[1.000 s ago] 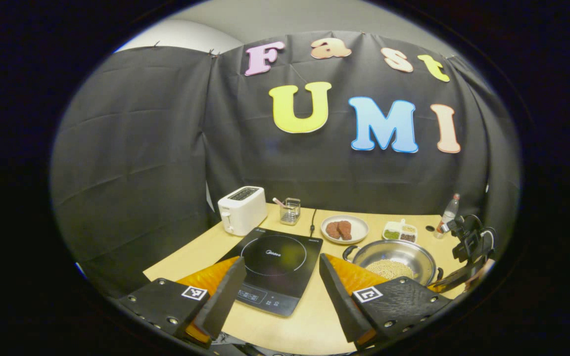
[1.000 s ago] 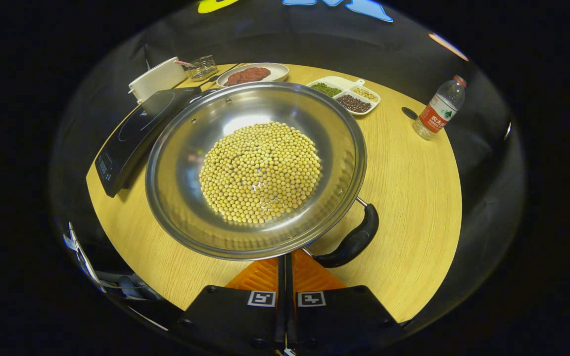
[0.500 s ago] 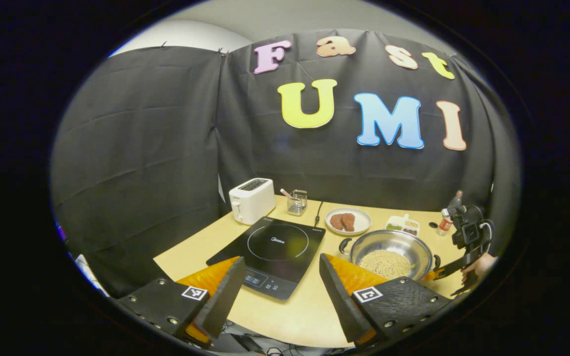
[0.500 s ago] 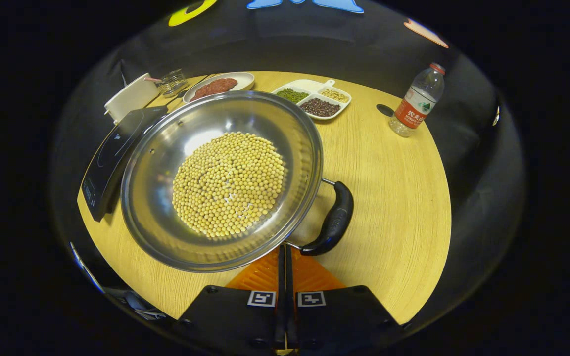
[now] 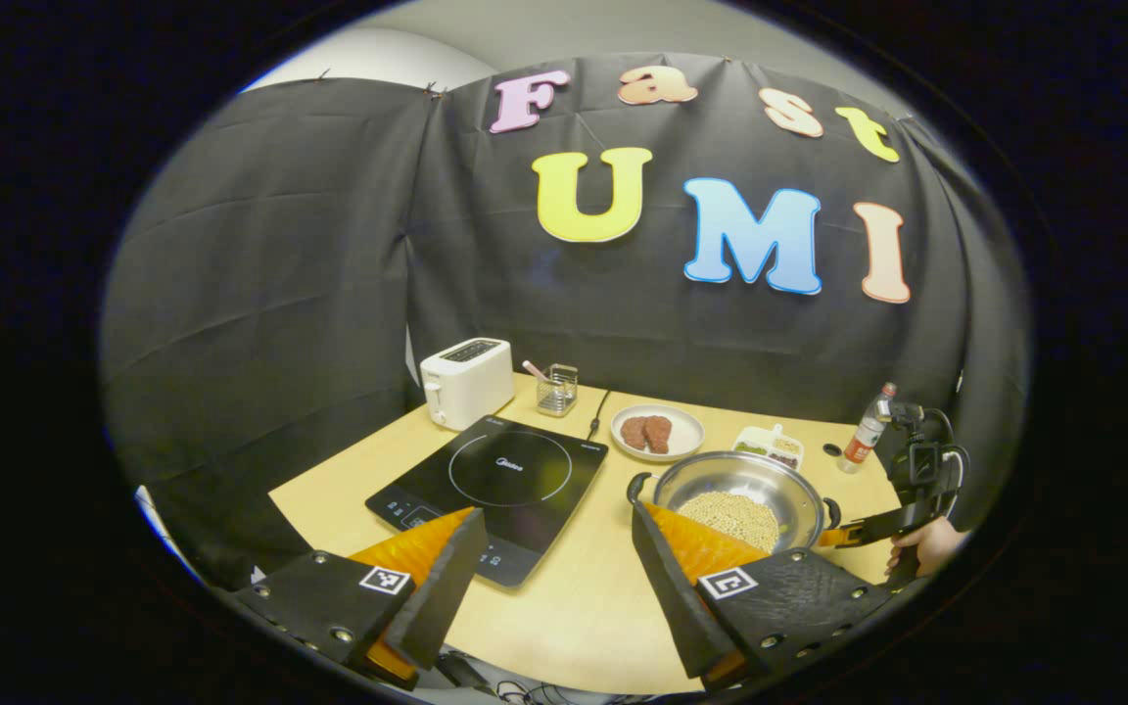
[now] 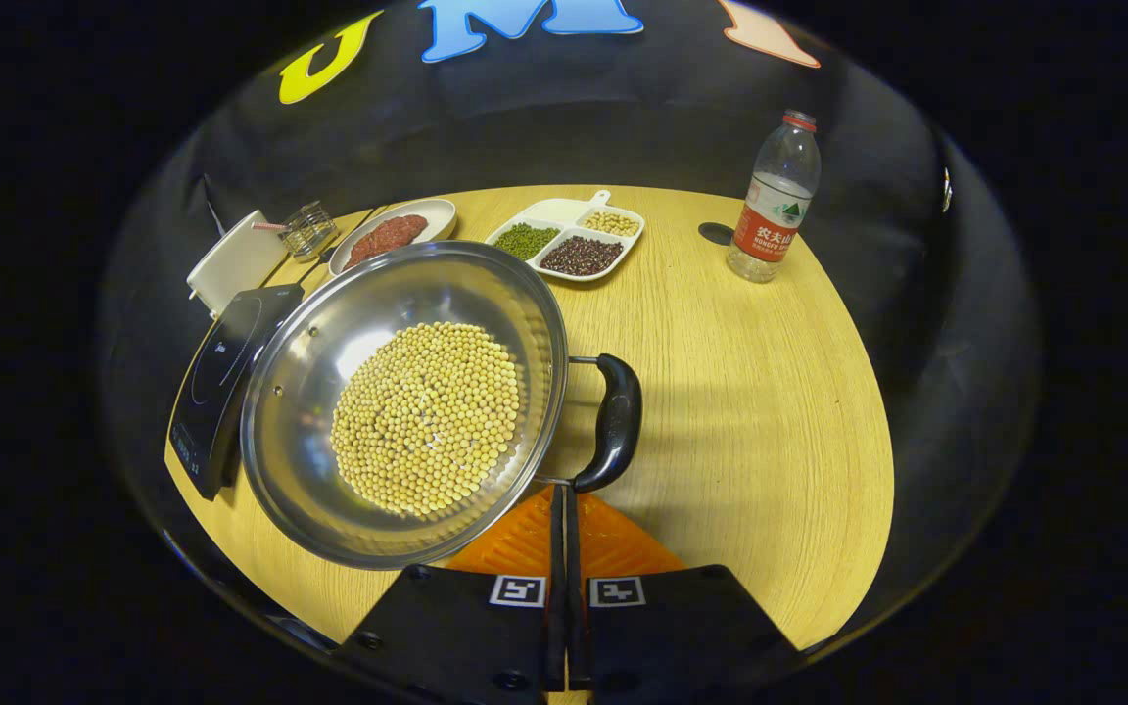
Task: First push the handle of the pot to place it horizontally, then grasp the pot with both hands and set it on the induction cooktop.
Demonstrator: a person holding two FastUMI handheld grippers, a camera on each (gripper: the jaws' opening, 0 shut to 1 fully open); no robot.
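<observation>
A steel pot [image 6: 486, 294] full of yellow soybeans [image 6: 427, 416] stands on the wooden table, right of the black induction cooktop [image 6: 221, 377]. Its black side handle [image 6: 613, 421] points to the right in the right gripper view. My right gripper [image 6: 564, 494] is shut with nothing between its fingers, and its tips sit at the handle's near end by the pot rim. In the left gripper view the pot [image 5: 721, 468] stands right of the cooktop [image 5: 491, 480]. My left gripper [image 5: 549, 578] hangs open above the table's near edge, holding nothing. The right gripper [image 5: 848, 534] and a hand [image 5: 921, 543] are beside the pot.
At the back stand a white toaster [image 5: 466, 382], a wire basket [image 5: 556, 389], a plate of meat [image 5: 657, 433] and a divided dish of beans [image 6: 569, 240]. A water bottle [image 6: 775, 201] stands at the far right. Bare table lies right of the pot.
The pot has turned: its black handle swung from the lower right round to the right side as the shut right gripper pushed it. The left gripper stayed open and only drifted.
</observation>
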